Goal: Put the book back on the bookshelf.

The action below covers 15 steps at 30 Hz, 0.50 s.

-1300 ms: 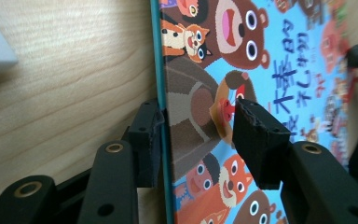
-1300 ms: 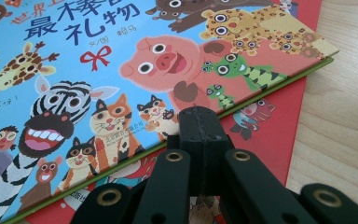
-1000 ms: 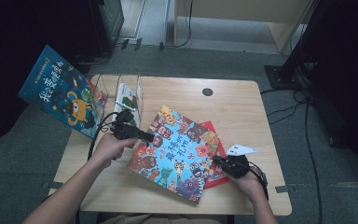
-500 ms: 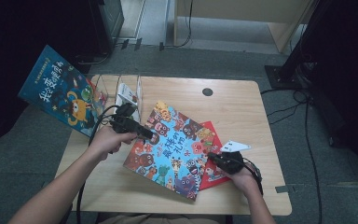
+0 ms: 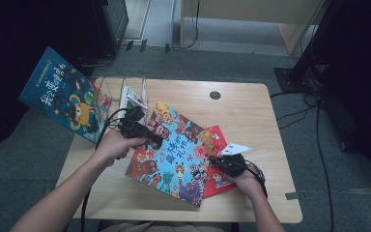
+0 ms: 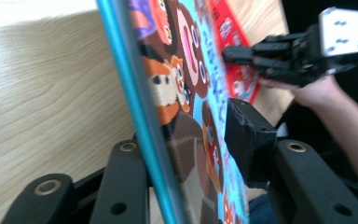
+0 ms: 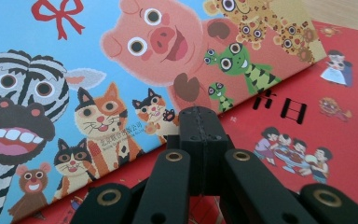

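Left claw (image 6: 191, 154) straddles the near edge of the blue animal book (image 5: 174, 150), its jaws just closing on the raised cover, while the right claw (image 5: 217, 159), pinched shut and empty, rests at the book's three o'clock edge over the red book (image 5: 217, 140). With only that edge gripped, the book could slip or sag onto the counter (image 5: 251, 111). From the left claw it stretches toward four o'clock.

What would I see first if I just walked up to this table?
The bright blue animal book in the middle of the table, with its edge between the left gripper's fingers, which have just been closing. A red book peeks out under it, where the shut right gripper rests. Another blue book stands tilted at the far left.
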{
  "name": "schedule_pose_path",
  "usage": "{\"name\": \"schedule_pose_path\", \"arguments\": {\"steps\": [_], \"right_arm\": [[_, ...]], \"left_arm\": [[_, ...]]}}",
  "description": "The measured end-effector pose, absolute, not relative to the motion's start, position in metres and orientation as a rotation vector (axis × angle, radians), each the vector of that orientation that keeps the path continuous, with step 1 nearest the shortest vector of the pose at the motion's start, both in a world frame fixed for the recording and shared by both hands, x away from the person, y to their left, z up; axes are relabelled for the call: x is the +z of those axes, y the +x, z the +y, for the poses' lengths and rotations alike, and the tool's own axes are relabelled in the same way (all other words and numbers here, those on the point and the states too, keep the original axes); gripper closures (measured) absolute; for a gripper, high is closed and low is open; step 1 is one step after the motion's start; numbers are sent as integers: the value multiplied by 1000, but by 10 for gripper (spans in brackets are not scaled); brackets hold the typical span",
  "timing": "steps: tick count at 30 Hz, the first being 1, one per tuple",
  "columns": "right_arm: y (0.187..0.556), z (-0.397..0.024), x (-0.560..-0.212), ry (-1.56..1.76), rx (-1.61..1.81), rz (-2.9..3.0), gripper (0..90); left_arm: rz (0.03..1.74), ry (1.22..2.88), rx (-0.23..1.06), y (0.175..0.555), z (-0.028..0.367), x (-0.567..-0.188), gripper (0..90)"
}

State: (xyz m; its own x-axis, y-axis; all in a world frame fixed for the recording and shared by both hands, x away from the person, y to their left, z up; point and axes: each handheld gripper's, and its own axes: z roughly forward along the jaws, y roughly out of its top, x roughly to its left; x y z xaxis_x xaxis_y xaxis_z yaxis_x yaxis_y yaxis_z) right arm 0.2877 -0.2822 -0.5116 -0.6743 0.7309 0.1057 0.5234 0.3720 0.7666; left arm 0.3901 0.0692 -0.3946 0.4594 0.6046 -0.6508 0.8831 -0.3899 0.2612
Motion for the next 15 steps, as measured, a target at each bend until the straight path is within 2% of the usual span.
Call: {"name": "schedule_pose_path", "arguments": {"steps": [9, 15], "right_arm": [[293, -270, -511, 1086, 1191, 2405, 900], [296, -267, -511, 1074, 1197, 2413, 900]], "left_arm": [[1245, 2122, -586, 392, 73, -384, 699], [1266, 2110, -604, 395, 74, -383, 711]]}}
